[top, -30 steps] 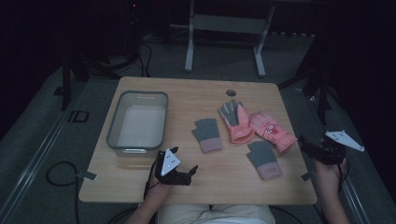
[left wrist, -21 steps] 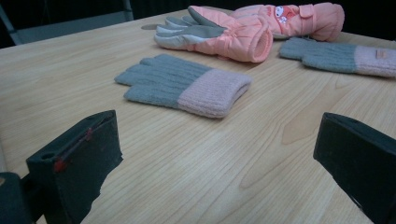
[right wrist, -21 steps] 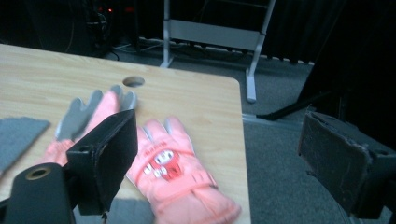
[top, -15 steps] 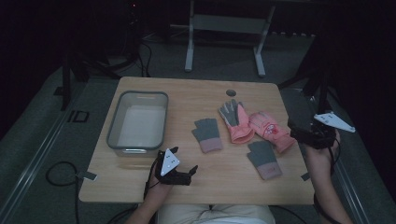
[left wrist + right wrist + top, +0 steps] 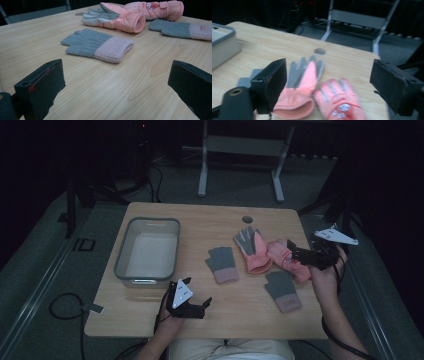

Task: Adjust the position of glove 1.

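Two pink ski gloves lie at the table's right middle: one grey palm up (image 5: 252,249) (image 5: 303,82) (image 5: 117,17), one with a printed back (image 5: 286,257) (image 5: 339,100) (image 5: 155,8). A grey knit glove with a pink cuff (image 5: 222,264) (image 5: 100,45) lies at the centre. Its twin (image 5: 282,290) (image 5: 182,28) lies nearer the front right. My right gripper (image 5: 294,254) (image 5: 329,70) hovers open just above the printed pink glove, jaws pointing left. My left gripper (image 5: 204,307) (image 5: 116,75) rests open near the front edge, aimed at the centre knit glove, with nothing between its jaws.
A grey plastic bin (image 5: 145,252) (image 5: 222,45) stands at the table's left, with nothing seen inside. A round cable hole (image 5: 247,219) (image 5: 320,51) sits near the far edge. A metal frame stand (image 5: 240,145) is on the floor beyond the table.
My right gripper has risen from the table's right edge and moved left, over the pink gloves. The left gripper and the gloves have stayed put.
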Demonstrator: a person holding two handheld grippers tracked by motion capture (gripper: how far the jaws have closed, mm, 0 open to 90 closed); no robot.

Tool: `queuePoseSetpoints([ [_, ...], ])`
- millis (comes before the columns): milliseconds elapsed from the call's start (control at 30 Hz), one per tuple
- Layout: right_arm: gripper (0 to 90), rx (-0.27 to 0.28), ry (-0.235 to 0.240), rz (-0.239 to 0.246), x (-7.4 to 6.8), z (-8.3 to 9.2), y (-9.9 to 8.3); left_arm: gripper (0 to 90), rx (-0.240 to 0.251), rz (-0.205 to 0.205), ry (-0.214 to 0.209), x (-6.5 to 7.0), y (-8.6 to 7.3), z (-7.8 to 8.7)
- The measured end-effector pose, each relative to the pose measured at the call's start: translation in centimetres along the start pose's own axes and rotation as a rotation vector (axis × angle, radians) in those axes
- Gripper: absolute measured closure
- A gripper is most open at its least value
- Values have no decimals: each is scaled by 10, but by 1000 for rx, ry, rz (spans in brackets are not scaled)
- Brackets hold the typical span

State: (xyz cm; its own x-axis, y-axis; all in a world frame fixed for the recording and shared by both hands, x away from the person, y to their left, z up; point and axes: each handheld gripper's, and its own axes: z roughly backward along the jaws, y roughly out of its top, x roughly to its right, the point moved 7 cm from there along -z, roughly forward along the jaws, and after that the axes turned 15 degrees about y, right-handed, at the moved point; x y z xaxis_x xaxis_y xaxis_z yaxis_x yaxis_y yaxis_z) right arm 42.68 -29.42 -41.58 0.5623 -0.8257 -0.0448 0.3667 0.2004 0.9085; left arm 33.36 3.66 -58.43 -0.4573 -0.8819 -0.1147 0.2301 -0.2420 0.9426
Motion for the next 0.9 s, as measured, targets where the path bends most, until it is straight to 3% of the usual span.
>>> queuePoseSetpoints([
  [200, 122, -9, 50, 16, -17, -18, 3, 4, 2, 1, -2, 0, 0, 0],
  [333, 130, -78, 148, 50, -38, -42, -2, 4, 2, -1, -4, 0, 0, 0],
  [400, 130, -90, 169, 51, -43, -49, -4, 4, 1, 1, -7, 0, 0, 0],
  [500, 120, -127, 236, 50, -56, -69, -11, 4, 0, 0, -11, 1, 0, 0],
  [700, 143, -152, 316, 57, -76, -98, -21, 4, 0, -4, -12, 1, 0, 1],
  [900, 206, -173, 362, 73, -94, -124, -27, 3, 0, -8, -13, 1, 0, 1],
])
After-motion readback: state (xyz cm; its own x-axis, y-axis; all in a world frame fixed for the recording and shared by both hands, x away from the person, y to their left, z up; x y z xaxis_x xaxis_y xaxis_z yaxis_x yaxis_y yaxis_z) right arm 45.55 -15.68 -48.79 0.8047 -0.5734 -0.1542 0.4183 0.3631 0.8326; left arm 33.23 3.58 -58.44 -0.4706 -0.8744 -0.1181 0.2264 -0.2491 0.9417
